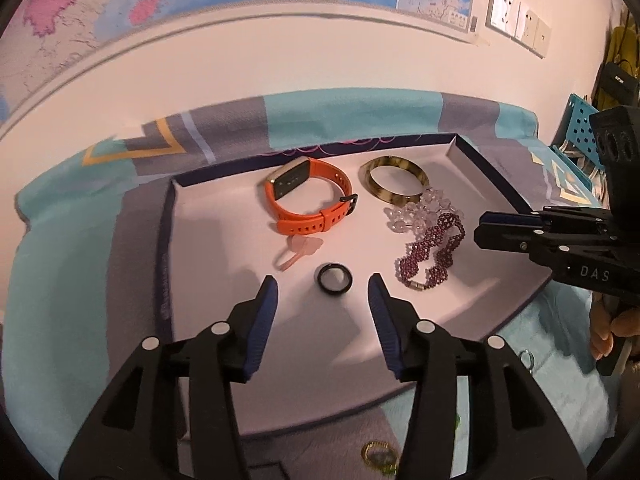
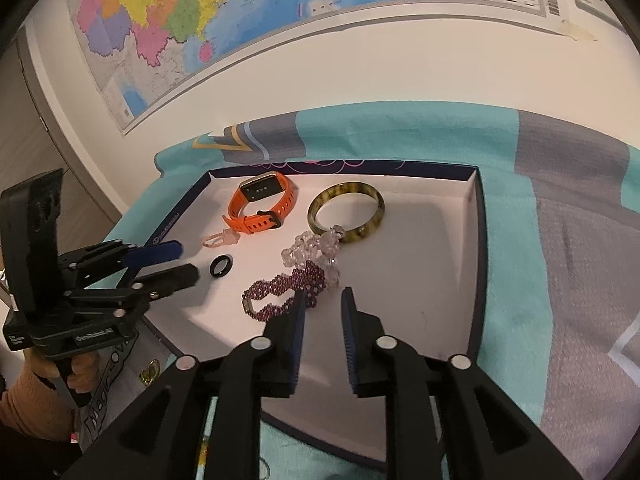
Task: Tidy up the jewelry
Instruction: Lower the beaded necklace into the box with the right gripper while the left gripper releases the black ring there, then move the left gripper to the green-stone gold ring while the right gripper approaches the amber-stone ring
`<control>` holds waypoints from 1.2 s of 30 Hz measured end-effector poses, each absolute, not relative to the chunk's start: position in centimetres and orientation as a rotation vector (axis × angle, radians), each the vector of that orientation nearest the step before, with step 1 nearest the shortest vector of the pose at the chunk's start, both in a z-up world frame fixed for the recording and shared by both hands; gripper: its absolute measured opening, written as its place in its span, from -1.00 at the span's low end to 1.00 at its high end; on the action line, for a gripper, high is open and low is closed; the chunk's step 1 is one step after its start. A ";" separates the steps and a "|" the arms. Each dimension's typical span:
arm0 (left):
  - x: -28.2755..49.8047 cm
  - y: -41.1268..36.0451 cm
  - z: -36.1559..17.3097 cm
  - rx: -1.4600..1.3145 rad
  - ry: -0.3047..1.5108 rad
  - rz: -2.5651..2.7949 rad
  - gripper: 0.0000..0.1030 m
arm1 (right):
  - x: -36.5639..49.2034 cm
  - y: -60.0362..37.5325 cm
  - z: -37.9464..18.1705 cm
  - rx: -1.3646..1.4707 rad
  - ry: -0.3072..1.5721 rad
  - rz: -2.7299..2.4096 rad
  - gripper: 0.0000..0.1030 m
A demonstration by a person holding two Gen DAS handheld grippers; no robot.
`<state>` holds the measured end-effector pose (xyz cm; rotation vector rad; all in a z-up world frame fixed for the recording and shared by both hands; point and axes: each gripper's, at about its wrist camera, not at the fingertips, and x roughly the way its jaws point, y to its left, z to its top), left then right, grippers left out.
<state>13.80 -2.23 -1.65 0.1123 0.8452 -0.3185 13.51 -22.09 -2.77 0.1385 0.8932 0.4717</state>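
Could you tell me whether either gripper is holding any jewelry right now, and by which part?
Nothing is held: the left gripper and right gripper both stand open and empty.

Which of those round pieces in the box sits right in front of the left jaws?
The small black ring. It lies just ahead of the open left gripper, while the orange watch and the mottled bangle sit farther back.

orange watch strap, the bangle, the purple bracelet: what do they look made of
Orange watch strap: likely matte silicone, with moulded holes and a soft bend. Bangle: glossy, mottled brown-yellow; could be resin, horn or stone. Purple bracelet: tiny shiny woven beads, probably glass or garnet.
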 end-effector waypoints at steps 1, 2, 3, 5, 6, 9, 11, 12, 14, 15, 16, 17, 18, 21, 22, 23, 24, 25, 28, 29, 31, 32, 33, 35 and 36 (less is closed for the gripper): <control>13.3 -2.0 -1.4 0.111 0.834 -0.322 -0.06 | 13.2 -22.1 -2.6 0.136 0.890 0.471 -0.60; 12.7 -1.8 -1.1 0.111 0.825 -0.321 -0.06 | 12.9 -22.2 -2.5 0.132 0.885 0.471 -0.54; 12.3 -1.7 -0.9 0.112 0.816 -0.323 -0.04 | 12.3 -22.3 -2.2 0.123 0.876 0.471 -0.45; 10.9 -1.2 -0.5 0.110 0.794 -0.334 -0.01 | 11.4 -22.4 -1.8 0.113 0.864 0.479 -0.41; 10.5 -1.1 -0.4 0.110 0.789 -0.336 0.02 | 10.9 -22.4 -1.6 0.106 0.858 0.484 -0.41; 8.8 -0.8 -0.4 0.108 0.781 -0.365 0.04 | 8.9 -22.2 -0.8 0.080 0.837 0.509 -0.36; 7.7 -0.7 -0.5 0.116 0.778 -0.374 0.05 | 7.8 -21.9 -0.6 0.068 0.831 0.529 -0.30; 7.1 -0.7 -0.7 0.125 0.774 -0.366 0.05 | 7.3 -21.9 -0.5 0.067 0.831 0.541 -0.24; 6.0 -0.6 -1.0 0.142 0.771 -0.363 0.05 | 6.3 -21.6 -0.6 0.067 0.834 0.560 -0.23; 5.4 -0.6 -1.2 0.148 0.771 -0.363 0.06 | 5.9 -21.5 -0.7 0.066 0.837 0.565 -0.23; 5.0 -0.6 -1.4 0.150 0.774 -0.367 0.06 | 5.4 -21.4 -0.9 0.070 0.844 0.572 -0.23; 4.5 -0.7 -1.7 0.154 0.780 -0.377 0.06 | 5.2 -21.2 -1.1 0.075 0.850 0.578 -0.23; 4.1 -0.7 -1.9 0.157 0.784 -0.381 0.06 | 4.8 -21.1 -1.2 0.074 0.855 0.581 -0.23; 3.0 -1.0 -2.7 0.188 0.798 -0.388 0.07 | 3.7 -20.3 -1.8 0.045 0.868 0.577 -0.23; 2.6 -1.1 -2.9 0.197 0.801 -0.389 0.07 | 3.3 -20.0 -2.0 0.037 0.875 0.581 -0.23; 2.3 -1.2 -3.1 0.202 0.806 -0.392 0.07 | 3.0 -19.8 -2.1 0.029 0.879 0.582 -0.23; 2.1 -1.3 -3.2 0.201 0.812 -0.398 0.07 | 2.8 -19.5 -2.3 0.022 0.884 0.582 -0.23; 2.0 -1.3 -3.3 0.198 0.814 -0.398 0.07 | 2.5 -19.3 -2.5 0.018 0.891 0.587 -0.23; 1.8 -1.2 -3.2 0.184 0.809 -0.402 0.07 | 1.8 -18.5 -2.8 0.004 0.897 0.597 -0.23; 1.9 -1.3 -3.2 0.178 0.812 -0.404 0.07 | 1.7 -18.3 -2.9 0.000 0.897 0.597 -0.23; 2.0 -1.4 -3.4 0.180 0.824 -0.401 0.04 | 1.5 -17.9 -2.9 -0.005 0.899 0.603 -0.23; 2.0 -1.5 -3.5 0.181 0.830 -0.400 0.02 | 1.5 -17.8 -3.0 -0.007 0.900 0.604 -0.23; 2.1 -1.6 -3.6 0.180 0.833 -0.401 0.01 | 1.4 -17.7 -3.0 -0.009 0.902 0.601 -0.23; 2.2 -1.6 -3.6 0.172 0.841 -0.402 0.00 | 1.4 -17.5 -3.2 -0.007 0.909 0.603 -0.23; 2.3 -1.5 -3.7 0.168 0.846 -0.401 -0.03 | 1.5 -17.4 -3.2 -0.007 0.910 0.600 -0.23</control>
